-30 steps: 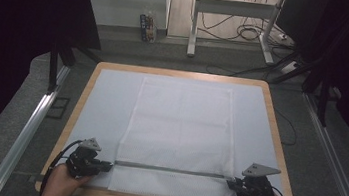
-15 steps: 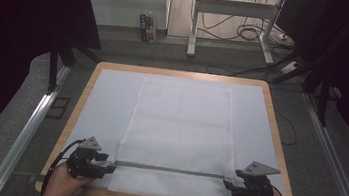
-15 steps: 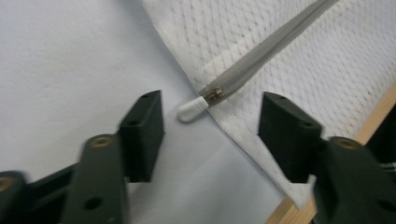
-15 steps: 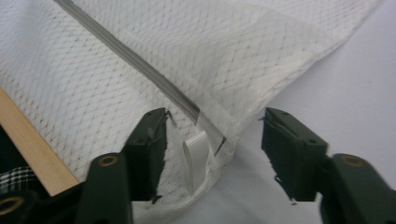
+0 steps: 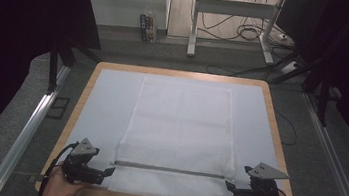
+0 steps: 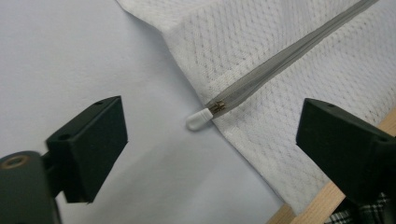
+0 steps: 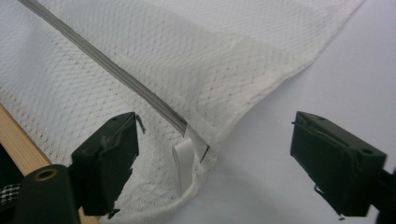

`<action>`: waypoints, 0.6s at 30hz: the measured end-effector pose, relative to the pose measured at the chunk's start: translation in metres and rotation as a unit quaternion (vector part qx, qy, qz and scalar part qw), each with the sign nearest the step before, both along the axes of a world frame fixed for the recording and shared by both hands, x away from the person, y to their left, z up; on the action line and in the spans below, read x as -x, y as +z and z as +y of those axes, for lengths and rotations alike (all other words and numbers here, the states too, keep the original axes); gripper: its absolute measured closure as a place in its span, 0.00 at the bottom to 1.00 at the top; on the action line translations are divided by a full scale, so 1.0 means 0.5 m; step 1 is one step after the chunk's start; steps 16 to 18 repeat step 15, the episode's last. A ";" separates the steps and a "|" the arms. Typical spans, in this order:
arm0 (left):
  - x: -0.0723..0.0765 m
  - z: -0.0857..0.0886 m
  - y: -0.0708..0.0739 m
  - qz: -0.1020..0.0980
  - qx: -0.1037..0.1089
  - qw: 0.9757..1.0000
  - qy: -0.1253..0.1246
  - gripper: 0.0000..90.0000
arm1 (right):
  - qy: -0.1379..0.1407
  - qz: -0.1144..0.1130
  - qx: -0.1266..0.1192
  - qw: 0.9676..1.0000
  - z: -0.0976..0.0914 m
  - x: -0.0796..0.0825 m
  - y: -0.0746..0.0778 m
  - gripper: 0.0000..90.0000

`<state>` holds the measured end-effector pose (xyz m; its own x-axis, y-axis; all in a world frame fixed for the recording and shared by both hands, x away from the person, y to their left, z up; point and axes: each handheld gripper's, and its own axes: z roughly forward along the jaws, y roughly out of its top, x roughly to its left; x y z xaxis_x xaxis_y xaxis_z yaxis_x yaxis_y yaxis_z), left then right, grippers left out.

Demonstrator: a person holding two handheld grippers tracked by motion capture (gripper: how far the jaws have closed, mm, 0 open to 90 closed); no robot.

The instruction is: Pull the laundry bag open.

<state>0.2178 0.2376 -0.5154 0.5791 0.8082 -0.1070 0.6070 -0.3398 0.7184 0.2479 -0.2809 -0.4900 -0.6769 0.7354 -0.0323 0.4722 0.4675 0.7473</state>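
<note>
A white mesh bag (image 5: pixel 179 129) lies flat on the table, with a grey zipper (image 5: pixel 168 169) running across its near end. My left gripper (image 5: pixel 109 172) is open at the bag's near left corner. Its jaws straddle the white zipper pull (image 6: pixel 199 119) and the bag's left edge (image 6: pixel 243 84). My right gripper (image 5: pixel 228 187) is open at the near right corner. Between its jaws lie the zipper's right end and a white fabric loop (image 7: pixel 184 161) on the mesh (image 7: pixel 187 56). Neither gripper holds anything.
A pale sheet (image 5: pixel 106 105) covers the wooden table, whose near edge (image 6: pixel 322 196) lies just behind both grippers. Metal rails (image 5: pixel 27 130) run along both sides of the table. A desk frame (image 5: pixel 232 19) and cables stand on the floor beyond.
Both grippers have edged inward along the near edge toward the bag's corners. The bag has not moved.
</note>
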 end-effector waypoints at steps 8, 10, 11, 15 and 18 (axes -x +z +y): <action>0.028 0.014 -0.029 -0.021 -0.045 0.999 0.023 0.02 | 0.008 0.009 -0.007 1.000 -0.014 0.012 -0.016 0.08; 0.030 0.012 -0.028 -0.026 -0.051 0.998 0.027 0.02 | 0.011 0.014 -0.004 1.000 -0.014 0.011 -0.019 0.08; 0.030 0.011 -0.028 -0.025 -0.048 0.998 0.023 0.02 | 0.011 0.014 -0.002 1.000 -0.014 0.011 -0.021 0.08; 0.027 0.007 -0.031 -0.020 -0.059 0.998 0.025 0.02 | 0.016 0.010 0.006 1.000 -0.011 0.009 -0.024 0.07; 0.027 0.007 -0.031 -0.020 -0.059 0.998 0.025 0.02 | 0.016 0.010 0.006 1.000 -0.011 0.009 -0.024 0.07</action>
